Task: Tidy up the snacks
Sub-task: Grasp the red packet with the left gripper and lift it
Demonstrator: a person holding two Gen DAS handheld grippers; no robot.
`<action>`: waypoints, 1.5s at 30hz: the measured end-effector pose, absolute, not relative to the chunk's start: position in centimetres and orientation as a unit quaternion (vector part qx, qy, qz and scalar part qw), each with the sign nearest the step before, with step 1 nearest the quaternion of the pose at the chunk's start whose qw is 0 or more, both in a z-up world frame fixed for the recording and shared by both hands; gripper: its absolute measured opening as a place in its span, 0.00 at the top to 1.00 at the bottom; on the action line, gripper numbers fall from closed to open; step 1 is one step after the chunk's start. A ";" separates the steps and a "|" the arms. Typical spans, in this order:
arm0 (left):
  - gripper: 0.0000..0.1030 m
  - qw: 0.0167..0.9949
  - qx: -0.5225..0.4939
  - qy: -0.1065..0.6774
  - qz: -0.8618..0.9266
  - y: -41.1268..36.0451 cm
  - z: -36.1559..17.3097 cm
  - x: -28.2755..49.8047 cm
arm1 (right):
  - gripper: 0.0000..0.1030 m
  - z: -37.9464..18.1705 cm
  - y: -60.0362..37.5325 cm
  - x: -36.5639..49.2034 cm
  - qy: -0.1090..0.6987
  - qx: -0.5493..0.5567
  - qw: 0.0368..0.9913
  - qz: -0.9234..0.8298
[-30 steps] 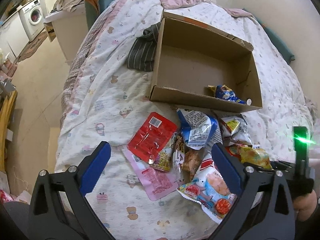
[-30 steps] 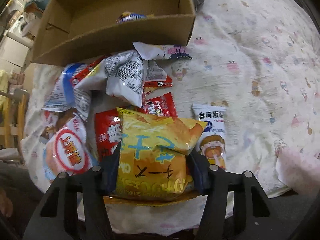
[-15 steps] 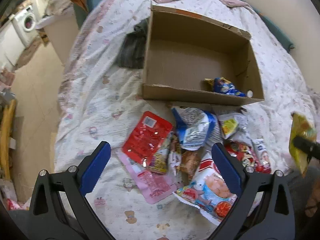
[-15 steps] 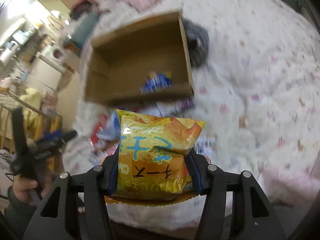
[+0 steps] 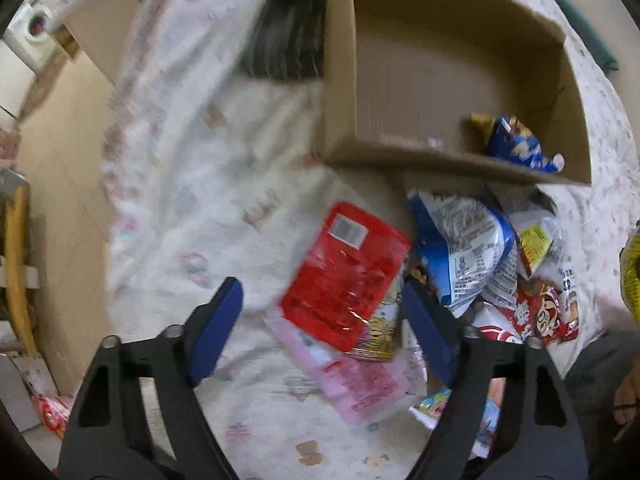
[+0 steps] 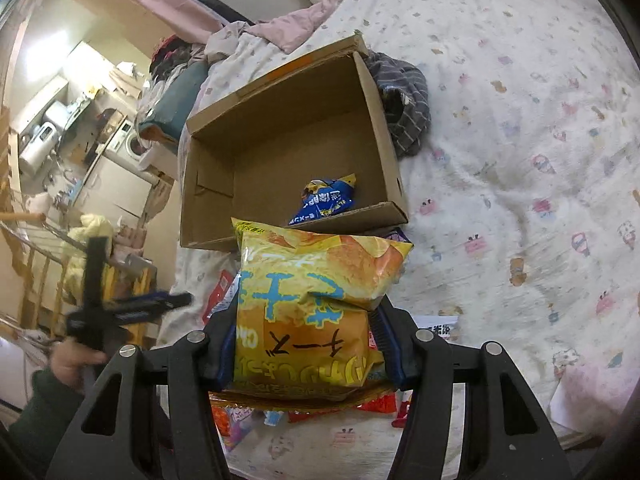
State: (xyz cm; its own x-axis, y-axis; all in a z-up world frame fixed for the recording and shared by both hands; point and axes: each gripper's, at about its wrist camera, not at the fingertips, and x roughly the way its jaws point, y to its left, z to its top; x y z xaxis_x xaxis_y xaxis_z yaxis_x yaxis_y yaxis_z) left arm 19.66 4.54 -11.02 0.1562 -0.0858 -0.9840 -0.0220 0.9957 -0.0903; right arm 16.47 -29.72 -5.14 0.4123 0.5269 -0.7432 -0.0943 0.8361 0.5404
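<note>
On the bed stands the box, one blue bag inside. The right claw grips the yellow bag before it; next, drop it inside. The left claw is closing around the red pack, not yet pressing.

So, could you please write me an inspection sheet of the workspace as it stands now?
Surface: bed with white patterned quilt.
Job's things: cardboard box on the quilt, one blue snack bag inside; loose pile in front of it, with a red packet on a pink packet and a blue-white bag.
Clutter: striped grey garment beside the box.
Grippers: right gripper shut on a yellow chip bag; left gripper closing above the red packet, pads not touching it.
Cables: nothing seen.
Surroundings: washing machine, wooden rack.
</note>
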 end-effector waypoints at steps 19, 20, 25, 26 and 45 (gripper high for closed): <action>0.50 0.731 -0.023 0.681 -0.050 2.7 -15.3 21.5 | 0.43 -5.9 -30.1 16.6 0.512 0.216 0.810 0.186; 0.52 0.732 -0.026 0.679 -0.051 3.0 -14.9 21.6 | 0.43 -5.9 -30.1 16.6 0.512 0.215 0.810 0.187; 0.96 0.738 -0.045 0.670 -0.066 3.2 -13.1 20.8 | 0.43 -5.9 -29.9 16.5 0.514 0.211 0.810 0.186; 0.97 0.741 -0.054 0.666 -0.068 3.4 -12.7 20.6 | 0.43 -5.9 -29.9 16.6 0.515 0.211 0.810 0.185; 0.90 0.761 0.008 0.649 -0.006 5.9 -12.1 21.4 | 0.43 -5.6 -29.5 16.2 0.513 0.198 0.817 0.172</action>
State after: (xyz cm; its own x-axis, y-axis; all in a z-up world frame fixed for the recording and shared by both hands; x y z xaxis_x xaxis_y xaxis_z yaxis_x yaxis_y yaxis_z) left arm 21.37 5.87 -12.09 0.1586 0.0006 -0.9873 0.0193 0.9998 0.0037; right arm 16.21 -29.47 -5.60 0.4146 0.4846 -0.7703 -0.0786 0.8624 0.5002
